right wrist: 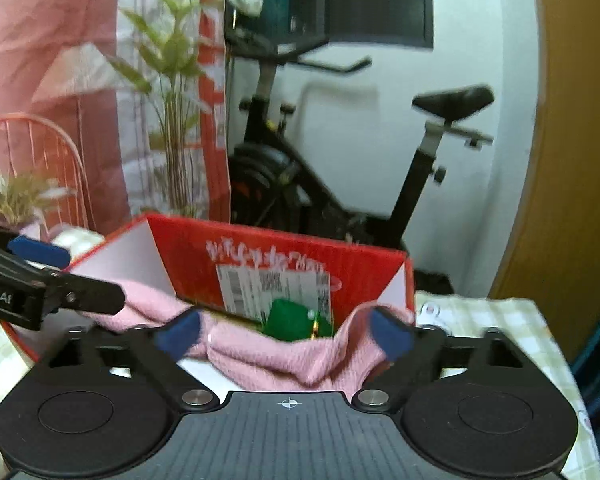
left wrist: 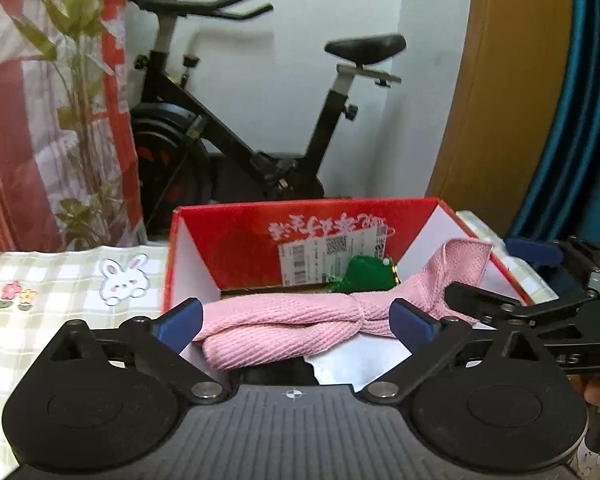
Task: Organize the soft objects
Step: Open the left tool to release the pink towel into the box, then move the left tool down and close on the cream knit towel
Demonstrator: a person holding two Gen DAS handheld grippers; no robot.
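The left gripper [left wrist: 296, 322] was held with its blue fingers [left wrist: 180, 322] spread wide, nothing pinched between them. The right gripper [right wrist: 286, 334] was likewise fully spread and gripped nothing. The pink knitted cloth [left wrist: 284, 328] lay just ahead of both claws, draped over the near edge of the red box [left wrist: 300, 216], one end flopped against the box wall on the left claw's right-hand side. Beyond the cloth, deeper inside the box, a green soft toy [left wrist: 364, 278] was seen.

The cloth appeared only partly inside. To finish the placement well, the claws would best be drawn back level, clear of the fabric, so no loop is snagged. The overhanging fold could then be nudged inward until nothing trails onto the checked tablecloth [left wrist: 60, 280].
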